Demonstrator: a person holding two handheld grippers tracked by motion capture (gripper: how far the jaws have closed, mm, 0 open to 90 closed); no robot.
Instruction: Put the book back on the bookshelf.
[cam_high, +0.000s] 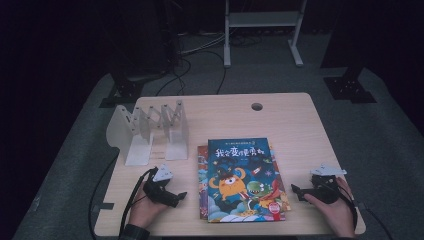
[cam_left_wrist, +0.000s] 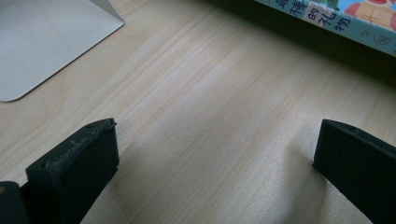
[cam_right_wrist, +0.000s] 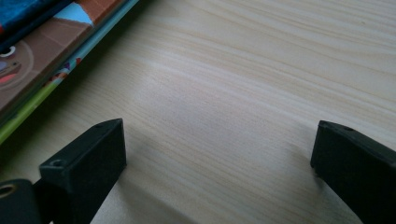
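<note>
One pale wooden table (cam_high: 295, 125) carries everything. At its near middle lies a stack of picture books, at least two: a blue-covered picture book with an orange monster (cam_high: 244, 180) on top, and an orange-edged book beneath (cam_high: 202, 185) peeking out at the left. Far left stands one white folding bookend rack (cam_high: 152, 131).

Two grippers rest on the table, one either side of the stack. The left gripper (cam_high: 176, 196) has its jaws spread wide over bare wood; its own view adds the rack's flat base (cam_left_wrist: 46, 42) and printed characters on a book's edge (cam_left_wrist: 336, 18). The right gripper (cam_high: 298, 191) is likewise wide apart and empty, its view showing layered book edges (cam_right_wrist: 51, 51).
</note>
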